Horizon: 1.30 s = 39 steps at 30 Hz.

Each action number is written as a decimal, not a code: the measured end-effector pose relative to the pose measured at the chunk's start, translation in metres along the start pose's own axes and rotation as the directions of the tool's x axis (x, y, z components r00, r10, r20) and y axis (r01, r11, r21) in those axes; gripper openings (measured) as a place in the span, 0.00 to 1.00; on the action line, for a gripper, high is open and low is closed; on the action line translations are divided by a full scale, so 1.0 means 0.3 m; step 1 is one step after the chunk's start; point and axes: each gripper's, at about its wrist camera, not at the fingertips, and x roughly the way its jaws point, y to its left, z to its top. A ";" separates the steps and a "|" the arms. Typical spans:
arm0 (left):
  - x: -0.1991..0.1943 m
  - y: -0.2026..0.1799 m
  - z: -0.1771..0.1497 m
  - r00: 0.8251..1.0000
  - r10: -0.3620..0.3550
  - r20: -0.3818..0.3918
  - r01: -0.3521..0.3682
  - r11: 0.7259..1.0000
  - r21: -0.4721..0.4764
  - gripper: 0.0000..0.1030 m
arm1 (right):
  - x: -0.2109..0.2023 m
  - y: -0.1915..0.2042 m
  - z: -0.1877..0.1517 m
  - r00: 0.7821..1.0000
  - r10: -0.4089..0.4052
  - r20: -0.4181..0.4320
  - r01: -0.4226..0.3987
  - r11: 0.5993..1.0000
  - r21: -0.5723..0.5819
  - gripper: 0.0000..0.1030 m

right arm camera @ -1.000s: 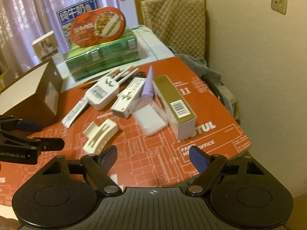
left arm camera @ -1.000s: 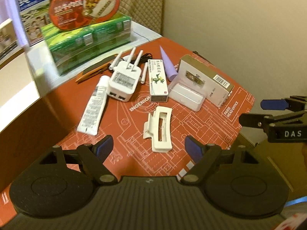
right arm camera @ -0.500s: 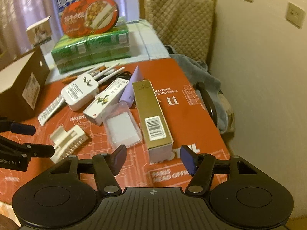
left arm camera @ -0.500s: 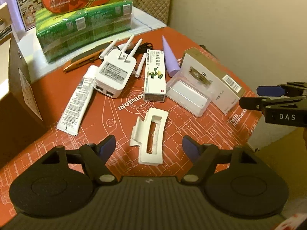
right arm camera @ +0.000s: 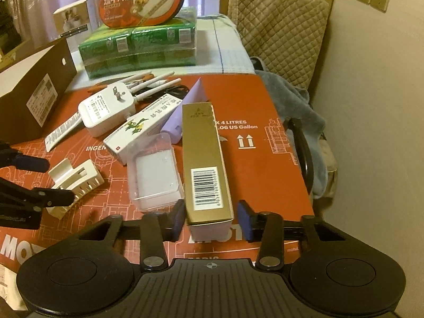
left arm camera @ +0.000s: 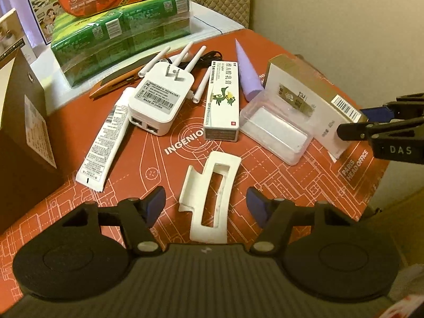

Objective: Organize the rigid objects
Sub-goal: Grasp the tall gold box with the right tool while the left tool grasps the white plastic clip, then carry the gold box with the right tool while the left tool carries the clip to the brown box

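A long gold box (right arm camera: 204, 153) lies on the red printed board (right arm camera: 265, 159), its near end between my right gripper's (right arm camera: 210, 221) pads. The jaws are closing: the left pad meets the box, the right pad stands a sliver off. A white hair clip (left arm camera: 212, 190) lies between my left gripper's (left arm camera: 205, 205) fingers. Those jaws are closing too, both pads well clear of the clip. Beside the gold box sits a clear plastic case (right arm camera: 153, 177). Further back lie a white medicine box (left arm camera: 222, 98), a white plug-in repeater (left arm camera: 159, 100), a white tube (left arm camera: 103, 143) and a lavender cone (left arm camera: 247, 74).
A brown cardboard box (right arm camera: 31, 92) stands at the left edge. Green shrink-wrapped packs (left arm camera: 119, 34) with a red meal bowl on top sit behind the objects, an orange pen (left arm camera: 114, 86) in front of them. A padded chair (right arm camera: 278, 26) and grey-blue cloth (right arm camera: 291, 100) are at the right.
Both grippers came forward and down. The right jaws narrowed around the gold box's near end. The left jaws narrowed a little, and the hair clip now lies between them.
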 end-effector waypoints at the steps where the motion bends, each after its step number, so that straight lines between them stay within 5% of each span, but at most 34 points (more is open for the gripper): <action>1: 0.004 -0.002 0.000 1.000 0.002 -0.001 -0.002 1.000 0.005 0.59 | -0.002 -0.002 -0.002 1.000 -0.002 0.003 0.002 1.000 -0.003 0.33; 11: 0.049 -0.025 0.008 1.000 0.019 -0.004 -0.019 0.999 0.051 0.35 | -0.058 -0.029 -0.040 0.999 -0.029 -0.043 0.030 0.999 0.025 0.33; 21: 0.039 0.063 -0.005 0.997 0.072 -0.020 -0.074 0.989 -0.125 0.35 | -0.055 -0.024 -0.007 0.999 -0.011 -0.035 0.012 1.000 0.019 0.45; 34: -0.021 0.103 -0.052 0.989 0.146 -0.003 -0.143 0.963 -0.227 0.35 | 0.052 -0.038 0.090 0.999 0.012 -0.031 -0.013 0.999 -0.039 0.45; 39: -0.064 0.109 -0.067 0.983 0.183 0.007 -0.174 0.947 -0.270 0.35 | 0.059 -0.041 0.102 0.999 0.028 -0.029 -0.030 0.997 -0.068 0.31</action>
